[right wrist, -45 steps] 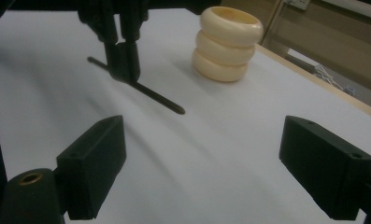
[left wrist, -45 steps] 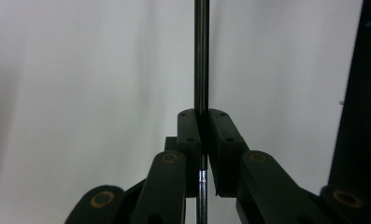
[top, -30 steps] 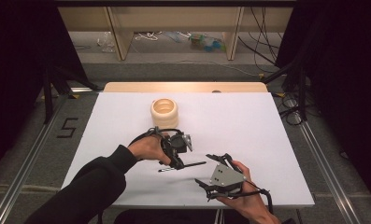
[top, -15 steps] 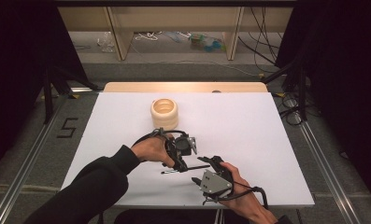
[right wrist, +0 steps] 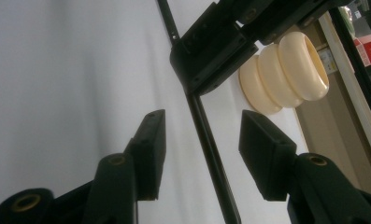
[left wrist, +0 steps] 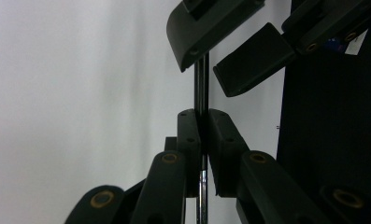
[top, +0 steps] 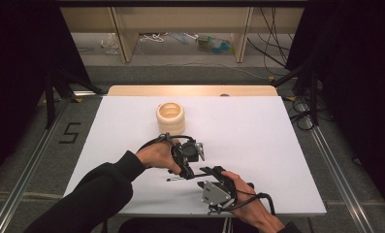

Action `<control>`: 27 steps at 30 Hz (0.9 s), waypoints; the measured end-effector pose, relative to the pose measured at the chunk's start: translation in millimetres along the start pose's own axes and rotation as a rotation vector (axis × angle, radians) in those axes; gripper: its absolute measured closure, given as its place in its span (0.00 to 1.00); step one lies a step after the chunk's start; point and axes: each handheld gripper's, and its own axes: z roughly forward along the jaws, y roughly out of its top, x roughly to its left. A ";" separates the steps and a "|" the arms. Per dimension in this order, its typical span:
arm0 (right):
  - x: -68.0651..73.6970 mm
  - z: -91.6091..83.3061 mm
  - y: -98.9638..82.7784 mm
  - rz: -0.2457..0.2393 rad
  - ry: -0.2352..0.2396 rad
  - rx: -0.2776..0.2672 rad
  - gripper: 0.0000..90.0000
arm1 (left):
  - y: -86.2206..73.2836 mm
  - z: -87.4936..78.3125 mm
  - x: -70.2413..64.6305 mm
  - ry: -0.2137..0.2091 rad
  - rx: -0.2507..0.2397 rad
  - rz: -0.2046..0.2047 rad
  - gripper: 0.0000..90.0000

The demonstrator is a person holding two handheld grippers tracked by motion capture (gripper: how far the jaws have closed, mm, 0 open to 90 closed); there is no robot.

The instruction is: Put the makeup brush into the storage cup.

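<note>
- A thin dark metal rod [top: 180, 178] lies low over the near middle of the white table [top: 277, 145].
- The left gripper [top: 186, 170] is clamped on the rod.
- The right gripper [top: 214, 171] has its jaws spread either side of the rod.
- A cream ribbed ring [top: 170, 117] stands farther back.
- A "5" [top: 70, 132] marks the floor, left.

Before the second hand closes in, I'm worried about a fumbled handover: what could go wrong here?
1. The left tongs pinch only a short stretch of the thin rod, so a bump could twist or drop it.
2. The right tongs stand open around the rod; closing off-centre might push it sideways.
3. The two tongs sit very close and could collide.
</note>
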 end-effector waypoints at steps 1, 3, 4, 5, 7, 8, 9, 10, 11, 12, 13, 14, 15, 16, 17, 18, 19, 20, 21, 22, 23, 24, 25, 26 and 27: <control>1.8 0.1 0.2 0.013 0.011 0.013 0.62 | -0.1 0.2 -0.6 -0.006 0.002 -0.006 0.93; 1.3 0.7 1.0 -0.010 -0.002 0.016 0.64 | 0.5 0.5 -0.5 -0.003 0.006 -0.001 0.93; 3.1 0.8 1.5 0.009 0.000 0.026 0.66 | 0.8 0.6 -0.6 -0.001 0.007 0.001 0.93; 2.7 1.2 1.9 -0.007 -0.005 0.025 0.67 | 0.9 1.0 -0.6 0.002 0.006 0.006 0.93; 3.2 2.0 2.8 -0.027 -0.005 0.027 0.69 | 1.4 1.7 -1.5 -0.005 0.004 0.001 0.93; 3.1 2.0 3.4 -0.039 -0.009 0.027 0.71 | 1.7 1.6 -1.6 -0.008 0.005 0.002 0.93; 5.4 1.3 3.8 -0.018 -0.011 0.040 0.72 | 2.1 1.1 -1.4 -0.007 0.011 0.006 0.93; 4.3 1.6 4.3 -0.039 -0.015 0.032 0.73 | 2.3 1.0 -1.2 -0.005 0.011 0.010 0.93; 4.9 1.3 4.7 -0.032 -0.013 0.036 0.74 | 2.3 1.0 -1.3 -0.006 0.012 0.008 0.93; 4.9 1.5 5.0 -0.036 -0.012 0.038 0.75 | 2.3 1.0 -1.4 -0.006 0.012 0.008 0.93; 5.6 1.4 5.3 -0.038 -0.015 0.046 0.76 | 2.3 0.8 -1.4 -0.006 0.014 0.009 0.93; 6.0 1.9 5.5 -0.045 -0.012 0.048 0.77 | 2.2 0.7 -1.6 -0.007 0.015 0.007 0.93; 5.8 2.8 5.5 -0.056 -0.002 0.041 0.78 | 2.2 0.5 -1.6 -0.007 0.015 0.008 0.93; 6.4 2.6 5.9 -0.055 -0.007 0.045 0.78 | 2.2 0.1 -1.5 -0.008 0.017 0.007 0.93; 8.6 2.0 6.2 -0.034 -0.007 0.062 0.79 | 2.1 0.1 -1.6 -0.009 0.016 0.005 0.93; 7.6 2.4 7.1 -0.053 -0.010 0.057 0.79 | 2.1 -0.1 -1.6 -0.010 0.017 0.006 0.93; 7.6 2.4 7.1 -0.053 -0.010 0.057 0.79 | 2.1 -0.1 -1.6 -0.010 0.017 0.006 0.93; 8.7 2.5 7.8 -0.045 -0.008 0.059 0.80 | 2.3 -0.1 -1.8 -0.008 0.016 0.006 0.93; 7.9 2.9 7.9 -0.064 -0.006 0.056 0.81 | 2.7 -0.9 -1.8 -0.009 0.028 0.011 0.93; 4.8 3.8 7.6 -0.115 -0.008 0.043 0.82 | 2.9 -0.9 -2.0 -0.008 0.028 0.012 0.93; 6.4 4.3 8.1 -0.094 -0.006 0.041 0.82 | 2.9 -1.0 -2.5 -0.012 0.029 0.006 0.93; 5.8 4.6 8.5 -0.103 -0.006 0.038 0.83 | 3.1 -0.9 -2.5 -0.012 0.030 0.009 0.93; 5.1 4.6 8.3 -0.116 -0.004 0.045 0.83 | 3.2 -0.8 -2.6 -0.012 0.030 0.010 0.93; 2.4 4.1 8.1 -0.160 -0.005 0.054 0.84 | 3.4 -0.7 -2.6 -0.012 0.030 0.012 0.93; 5.5 4.7 8.5 -0.115 -0.005 0.047 0.84 | 3.3 -0.2 -3.3 -0.017 0.026 0.006 0.93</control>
